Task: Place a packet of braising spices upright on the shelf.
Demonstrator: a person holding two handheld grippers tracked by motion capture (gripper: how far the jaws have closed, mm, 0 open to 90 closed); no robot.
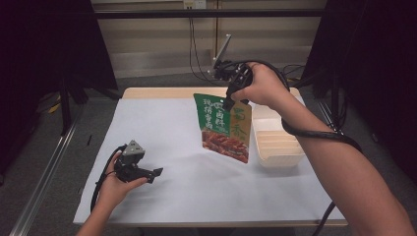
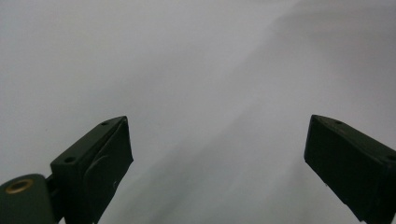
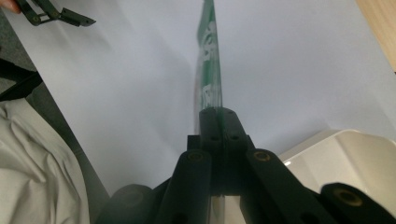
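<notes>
- Snack pouch [image 1: 225, 129], green with a picture of red-brown food, hangs in the air from my right gripper [image 1: 229, 104]; the right gripper view shows the fingers [image 3: 211, 125] pinched together on its top edge, the pouch edge-on beyond them.
- Below and just to the right of those fingers sits a white slotted tray [image 1: 277, 142] on the tabletop [image 1: 162, 132].
- My left gripper [image 1: 153, 173] rests low on the tabletop, well apart from the pouch, fingers [image 2: 99, 158] spread wide with nothing between them.
- Risk as I judge it: the grip takes only a thin strip of slick film, so the pouch could slide out and drop flat.
- Hanging free, the pouch may swing or twist, and its bottom corner could catch the tray rim or miss a slot.
</notes>
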